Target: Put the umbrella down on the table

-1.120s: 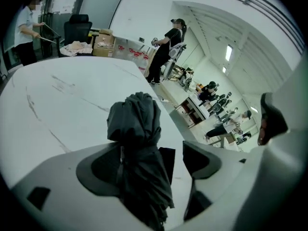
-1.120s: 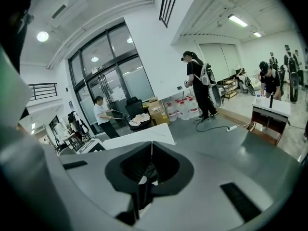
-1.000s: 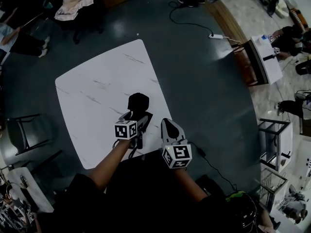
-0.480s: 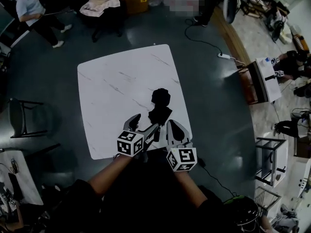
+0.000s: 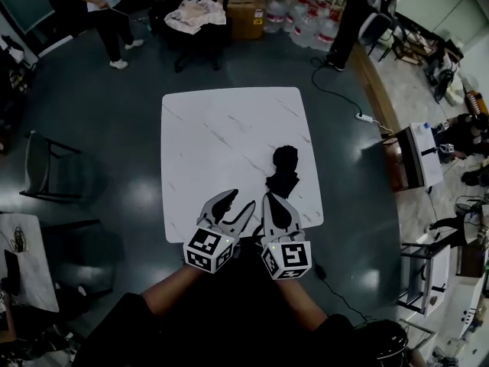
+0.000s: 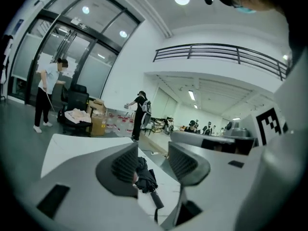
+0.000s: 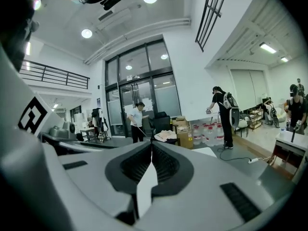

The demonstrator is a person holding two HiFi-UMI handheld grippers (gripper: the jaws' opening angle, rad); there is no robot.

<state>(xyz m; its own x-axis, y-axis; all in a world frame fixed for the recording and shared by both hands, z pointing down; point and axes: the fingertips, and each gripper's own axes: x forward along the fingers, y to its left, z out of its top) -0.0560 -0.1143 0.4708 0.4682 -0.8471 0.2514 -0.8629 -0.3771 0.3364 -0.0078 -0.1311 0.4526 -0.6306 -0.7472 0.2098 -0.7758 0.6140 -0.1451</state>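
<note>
Folded black fabric umbrella (image 5: pixel 283 170) lies free nr right edge of white marble table (image 5: pixel 221 144), task seemingly done; at near edge, L gripper (image 5: pixel 239 200) jaws closing on nothing, R gripper (image 5: pixel 269 199) jaws together, empty.

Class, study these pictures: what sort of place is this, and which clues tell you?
Probably a large open workshop or lab hall, not a home: an upper-floor balcony railing, tall glass doors, and big water jugs beside cardboard boxes.

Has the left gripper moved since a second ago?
Yes. The left gripper has pulled back toward the person, off the umbrella, to the table's near edge. Its fingers are closing with nothing between them.
</note>
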